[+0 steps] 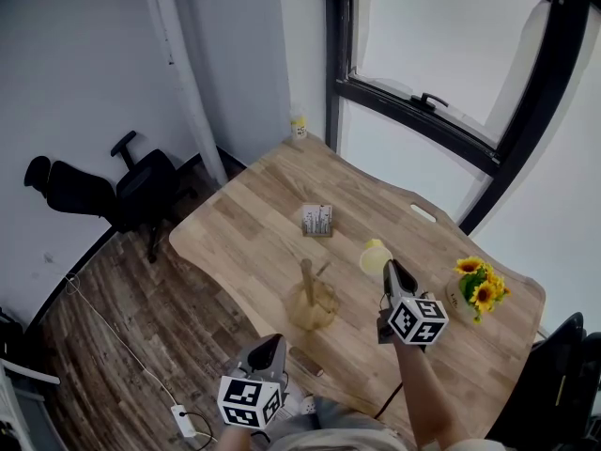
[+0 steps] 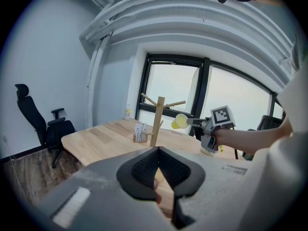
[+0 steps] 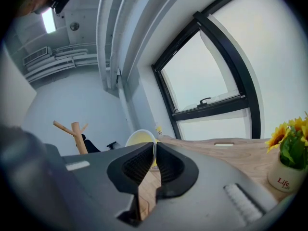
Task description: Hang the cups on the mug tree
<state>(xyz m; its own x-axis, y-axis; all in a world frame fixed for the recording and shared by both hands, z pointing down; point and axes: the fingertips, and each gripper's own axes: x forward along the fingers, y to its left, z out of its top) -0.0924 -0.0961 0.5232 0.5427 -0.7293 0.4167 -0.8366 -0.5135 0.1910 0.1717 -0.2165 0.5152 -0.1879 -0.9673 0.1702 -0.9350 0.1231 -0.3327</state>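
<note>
**A:** Down on the pale wooden tabletop [image 1: 235,224], the light wooden mug tree [image 1: 310,294] stands upright near the front edge, every peg bare.

**B:** And there's the right gripper [image 1: 390,266], up in the air just to the right of the tree. Its fingers are pinching the rim of a small yellow cup [image 1: 374,256].

**A:** Clear from its own view: the two dark pads close in on the cup's edge, and the mouth of the cup peeks out behind the tips.

**B:** From the left gripper view the cup lies on its side, off the tabletop and a little below the tip of the tree's right-hand peg. From above it looks apart from the tree.

**A:** Over to the left gripper [image 1: 274,341], then. It hangs low at the near edge of the tabletop, over the dark wood floor [image 1: 141,327].

**B:** Fingers pressed together at the tips, nothing between them. It points toward the tree.

**A:** Around them, a white pot of sunflowers [image 1: 479,287] sits at the right end of the tabletop, just beyond the right gripper.

**B:** A small white printed card stand [image 1: 316,220] sits past the tree toward the middle, and a black office chair [image 1: 141,191] stands on the floor off the left end.
</note>
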